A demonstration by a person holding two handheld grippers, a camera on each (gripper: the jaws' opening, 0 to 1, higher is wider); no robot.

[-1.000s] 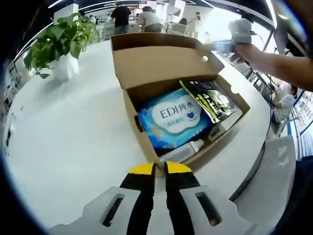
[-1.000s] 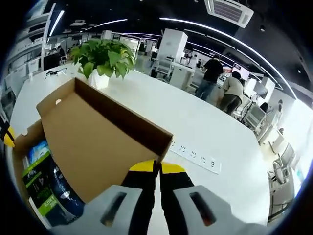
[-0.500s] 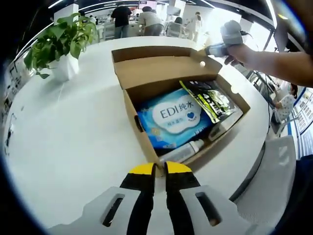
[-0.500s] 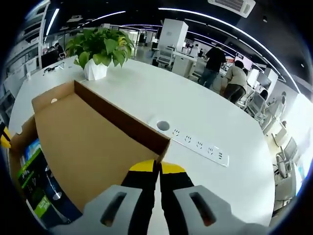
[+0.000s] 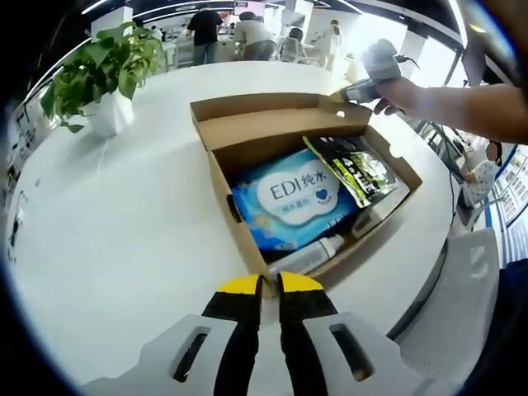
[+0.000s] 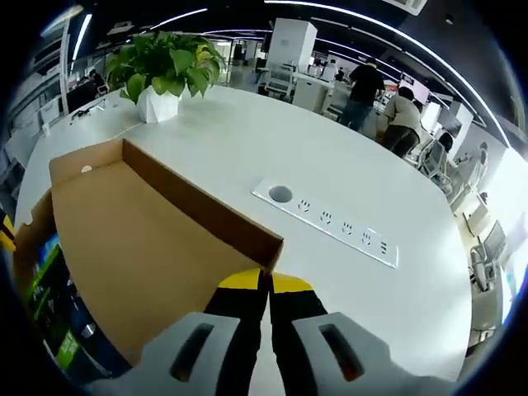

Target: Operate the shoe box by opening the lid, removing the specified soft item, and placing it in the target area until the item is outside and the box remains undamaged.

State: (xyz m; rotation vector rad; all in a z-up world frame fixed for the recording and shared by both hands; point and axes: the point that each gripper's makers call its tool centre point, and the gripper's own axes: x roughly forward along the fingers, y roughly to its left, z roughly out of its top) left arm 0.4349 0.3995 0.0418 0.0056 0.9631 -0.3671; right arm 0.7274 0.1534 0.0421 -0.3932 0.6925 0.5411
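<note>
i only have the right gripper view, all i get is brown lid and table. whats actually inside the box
Observer: In the left gripper view a blue wipes pack printed EDI lies flat in the shoe box.
Operator: anything else in there
Observer: A black and green pouch lies next to it, overlapping its edge, and a white tube lies along the box's near wall.
Operator: where is my gripper on the lid
Observer: The right gripper is at the lid's far corner, with a hand behind it.
Operator: and the left one
Observer: The left gripper is shut at the box's near corner.
</note>
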